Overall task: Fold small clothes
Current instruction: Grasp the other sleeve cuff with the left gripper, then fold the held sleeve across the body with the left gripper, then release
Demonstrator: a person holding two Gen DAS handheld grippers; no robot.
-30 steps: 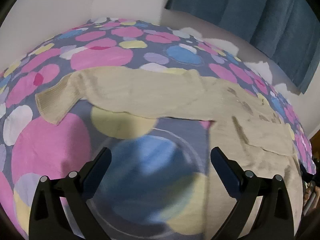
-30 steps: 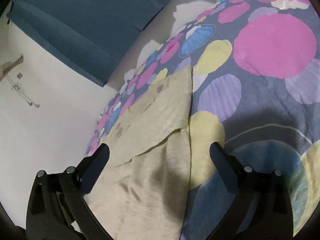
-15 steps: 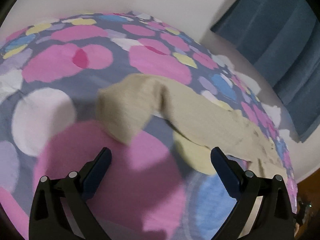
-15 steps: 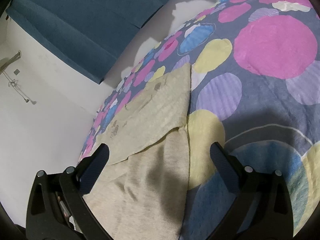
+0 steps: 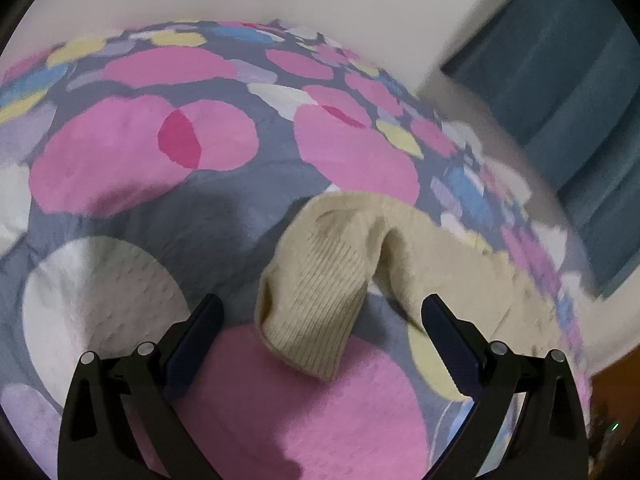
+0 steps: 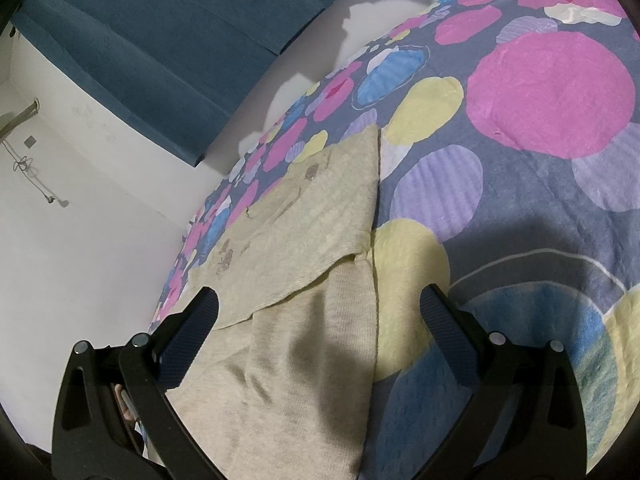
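We hold the left tongs (image 5: 318, 320) low over the bed, pointing forward and slightly down at the ribbed cuff (image 5: 312, 304) of a cream knit sweater (image 5: 440, 264). Their jaws are spread wide and hold nothing; the cuff end lies between the two fingertips (image 5: 202, 320) in the view, though we cannot tell whether either pad touches the knit. The sleeve (image 5: 400, 248) runs from that cuff up and to the right toward the garment's body, with a hump and a crease where it bends — so its long axis slants from the lower centre to the right edge of the left wrist view.

Our right tongs (image 6: 318, 312) hover over the sweater's body (image 6: 304, 360), also spread apart and empty, tilted down toward the fabric. Here the garment lies flat on the bedspread (image 6: 552, 96), a grey cover with pink, yellow, blue and lilac circles, and its straight edge runs away from us toward the far side of the bed. A folded-over layer (image 6: 312, 216) rests on top of the body — its edge crosses diagonally just ahead of the fingertips. A blue curtain (image 6: 160, 40) hangs beyond the bed.
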